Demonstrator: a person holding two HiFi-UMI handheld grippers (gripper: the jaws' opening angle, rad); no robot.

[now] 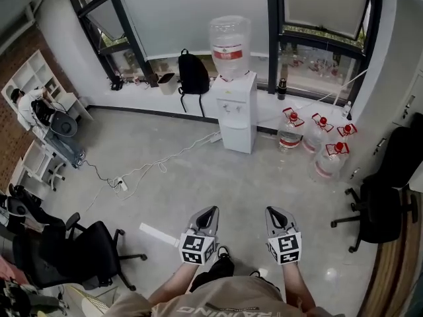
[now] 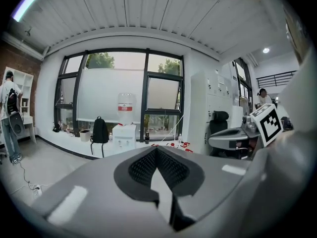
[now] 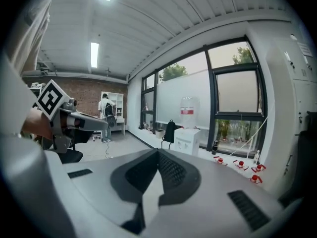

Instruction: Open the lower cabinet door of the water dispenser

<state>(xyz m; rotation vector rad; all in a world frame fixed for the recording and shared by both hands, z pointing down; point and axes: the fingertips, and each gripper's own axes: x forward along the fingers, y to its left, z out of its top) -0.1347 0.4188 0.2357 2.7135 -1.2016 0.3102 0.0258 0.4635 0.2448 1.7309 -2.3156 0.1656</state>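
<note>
Nothing was done: water dispenser (image 1: 235, 107) stood well apart from me, lower door (image 1: 238, 137) shut. Left gripper (image 1: 211, 212), right gripper (image 1: 273, 212): fingers clenched, empty.

My left tongs (image 1: 212, 211) and right tongs (image 1: 273, 211) are grey, with black ribbed pads (image 2: 141, 170) and black-and-white marker cubes (image 1: 197, 248); I wear a beige shirt (image 1: 225, 299).

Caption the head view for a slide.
Shut grey left gripper and right gripper face a white water dispenser across the grey floor, its lower cabinet door closed.
</note>
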